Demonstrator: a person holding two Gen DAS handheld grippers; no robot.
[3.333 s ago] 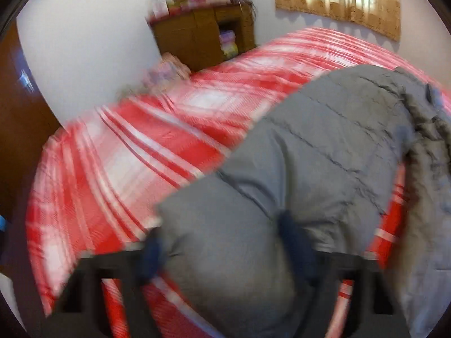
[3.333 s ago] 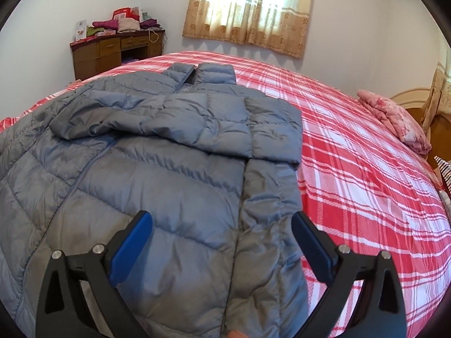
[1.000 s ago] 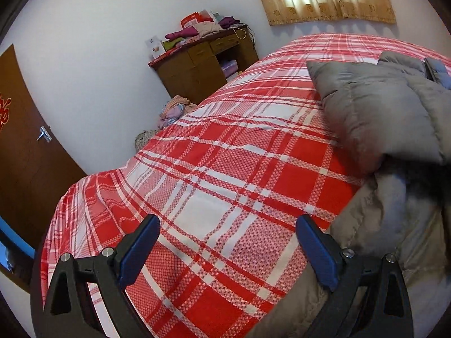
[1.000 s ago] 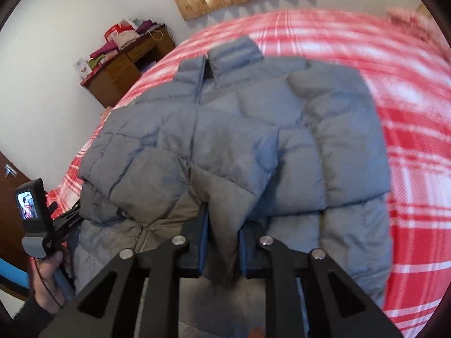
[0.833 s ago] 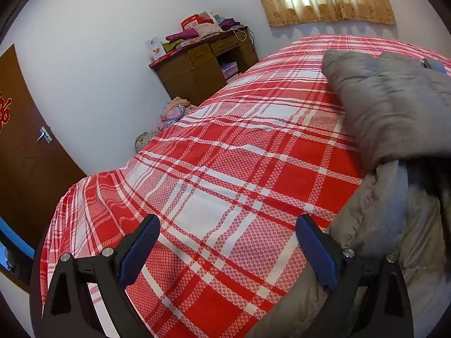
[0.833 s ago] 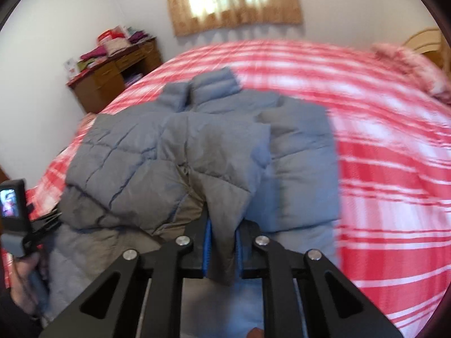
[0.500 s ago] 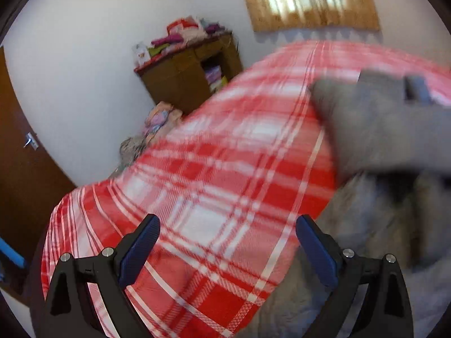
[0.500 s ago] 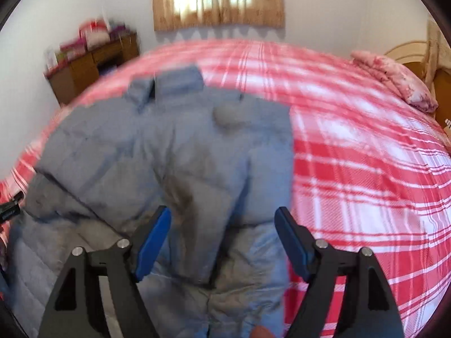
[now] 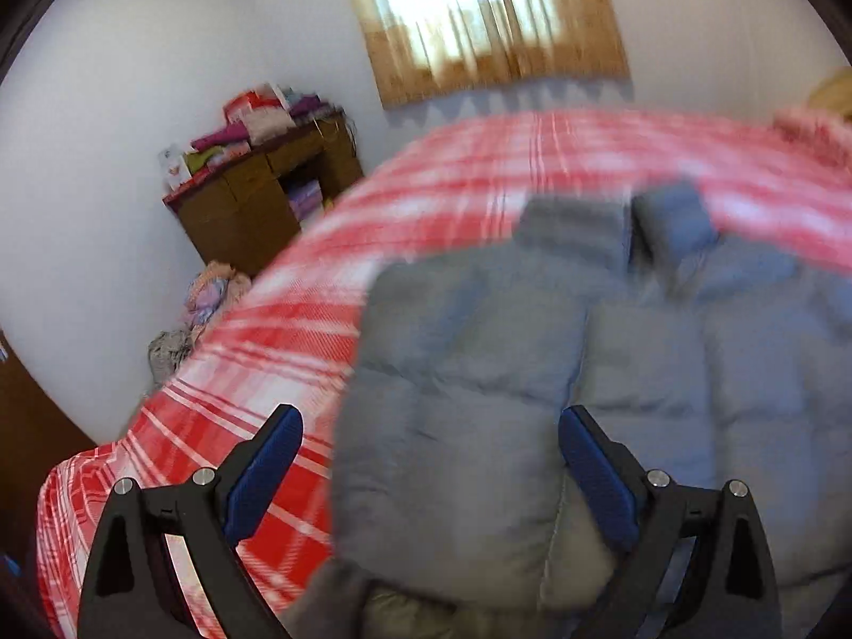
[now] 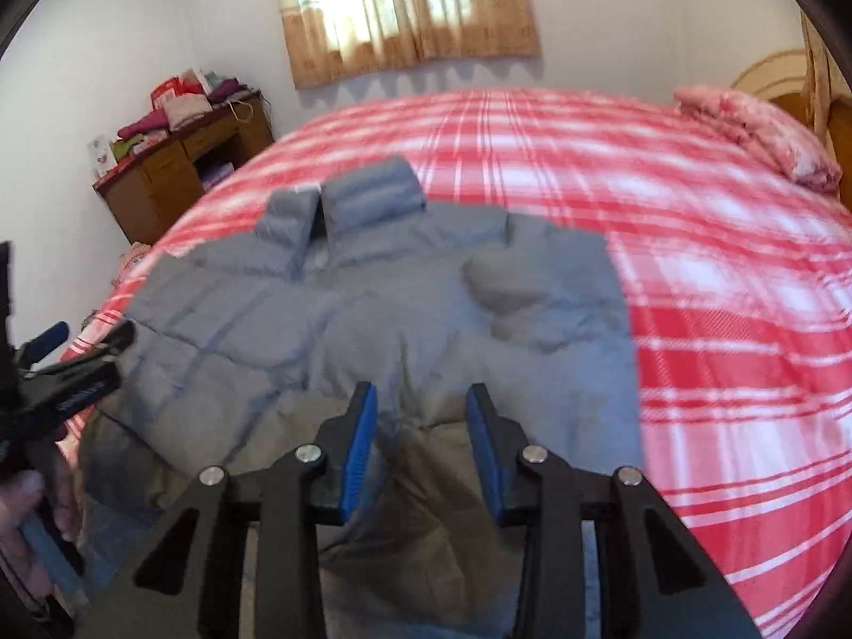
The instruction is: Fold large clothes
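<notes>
A grey puffer jacket (image 10: 373, 309) lies collar-away on the red plaid bed (image 10: 692, 266), its sleeves folded in over the body. My right gripper (image 10: 420, 399) hovers over the lower middle of the jacket. Its jaws are closing and still stand apart, and the pads do not press on the cloth seen between them. In the left wrist view my left gripper (image 9: 428, 426) is wide open above the jacket's (image 9: 532, 362) left folded part, gripping nothing. The right wrist view shows the left gripper (image 10: 80, 343) at the jacket's left edge, held by a hand (image 10: 26, 506).
A wooden dresser (image 10: 175, 160) piled with clothes stands by the far left wall. A heap of clothes (image 9: 207, 293) lies on the floor beside the bed (image 9: 255, 351). A pink pillow (image 10: 756, 128) sits at the headboard, far right. A curtained window (image 10: 410, 5) is behind.
My right gripper let go of the folded jacket part, which now lies on the body; its jaws opened wide, then narrowed. My left gripper swung right from bare bedspread to over the jacket.
</notes>
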